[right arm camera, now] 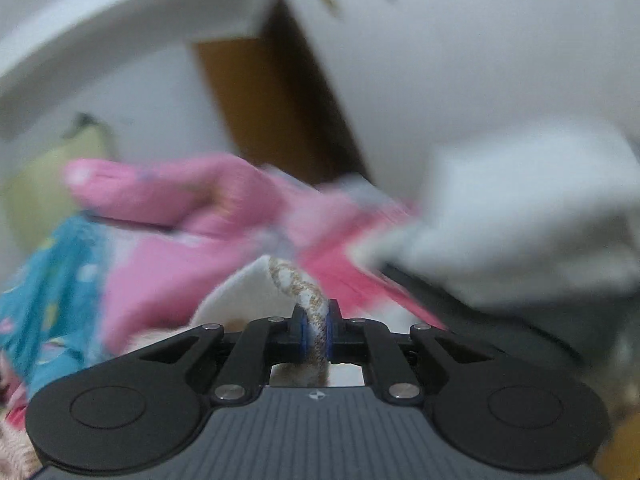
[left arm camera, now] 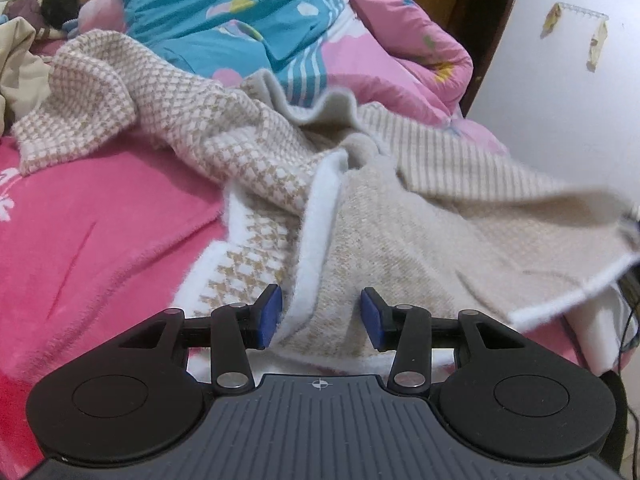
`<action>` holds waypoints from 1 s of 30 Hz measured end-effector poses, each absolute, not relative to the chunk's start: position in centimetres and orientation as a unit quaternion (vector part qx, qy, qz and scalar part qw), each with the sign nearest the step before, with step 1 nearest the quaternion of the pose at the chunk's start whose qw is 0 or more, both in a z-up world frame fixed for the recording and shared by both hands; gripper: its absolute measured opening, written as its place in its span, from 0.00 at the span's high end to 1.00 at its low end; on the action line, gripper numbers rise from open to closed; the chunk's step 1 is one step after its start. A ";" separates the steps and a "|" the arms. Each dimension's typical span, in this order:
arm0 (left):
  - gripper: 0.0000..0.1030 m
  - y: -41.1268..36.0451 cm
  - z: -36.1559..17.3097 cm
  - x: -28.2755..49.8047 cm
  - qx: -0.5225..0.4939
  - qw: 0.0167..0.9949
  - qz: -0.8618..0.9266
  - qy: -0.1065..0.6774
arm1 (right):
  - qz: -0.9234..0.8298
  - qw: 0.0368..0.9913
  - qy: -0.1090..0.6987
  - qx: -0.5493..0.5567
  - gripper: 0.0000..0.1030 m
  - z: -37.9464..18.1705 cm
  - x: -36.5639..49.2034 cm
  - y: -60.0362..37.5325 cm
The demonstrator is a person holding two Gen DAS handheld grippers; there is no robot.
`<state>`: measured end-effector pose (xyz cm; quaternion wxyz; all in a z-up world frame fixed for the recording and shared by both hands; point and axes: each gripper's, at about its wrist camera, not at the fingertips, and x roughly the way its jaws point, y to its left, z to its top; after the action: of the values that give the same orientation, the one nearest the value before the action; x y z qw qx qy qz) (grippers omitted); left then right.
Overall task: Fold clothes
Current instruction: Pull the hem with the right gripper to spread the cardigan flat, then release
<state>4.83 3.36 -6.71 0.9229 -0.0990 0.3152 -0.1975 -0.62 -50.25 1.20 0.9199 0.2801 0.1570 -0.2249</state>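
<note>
A beige and white houndstooth knit garment (left arm camera: 248, 152) lies crumpled across the pink bed cover (left arm camera: 100, 232). Its right corner (left arm camera: 592, 216) is lifted off the bed and blurred, stretched toward the right edge of the left wrist view. My left gripper (left arm camera: 321, 314) hovers low over the garment's near part. Its blue pads (left arm camera: 272, 312) stand apart, the white hem (left arm camera: 316, 240) runs between them, and neither pad presses on it. My right gripper (right arm camera: 316, 330) is shut on a fold of the same knit (right arm camera: 310, 300), which rises out of the jaws. The right wrist view is strongly blurred.
A blue and pink quilt (left arm camera: 224, 12) is heaped at the back of the bed, with a dark round shape (left arm camera: 64, 0) among bedding at the far left. A brown door (left arm camera: 480, 20) and white wall (left arm camera: 568, 92) stand behind. White cloth (right arm camera: 520, 216) hangs at the right.
</note>
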 end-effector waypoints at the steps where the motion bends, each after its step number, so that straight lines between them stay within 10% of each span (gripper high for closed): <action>1: 0.57 3.2 -6.8 4.9 -0.096 0.922 -0.197 0.319 | -0.229 0.912 0.178 0.289 0.91 -0.2 -0.4 -50.9; 5: 0.55 3.0 -6.8 4.9 -0.090 0.921 -0.193 0.326 | -0.230 0.902 0.209 0.300 0.80 -3.0 -0.4 -51.8; 9: 0.53 3.0 -6.8 4.9 -0.095 0.920 -0.193 0.327 | -0.266 0.916 0.186 0.234 0.38 -0.1 -1.9 -50.4; 30: 0.61 3.5 -5.6 1.3 -0.061 0.948 -0.196 0.245 | 0.214 0.936 0.273 0.055 0.36 1.6 4.5 -22.4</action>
<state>1.33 3.50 -5.59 0.9477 -0.0607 0.2447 -0.1956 4.48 -22.38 1.60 0.9363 0.0554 0.2732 0.2138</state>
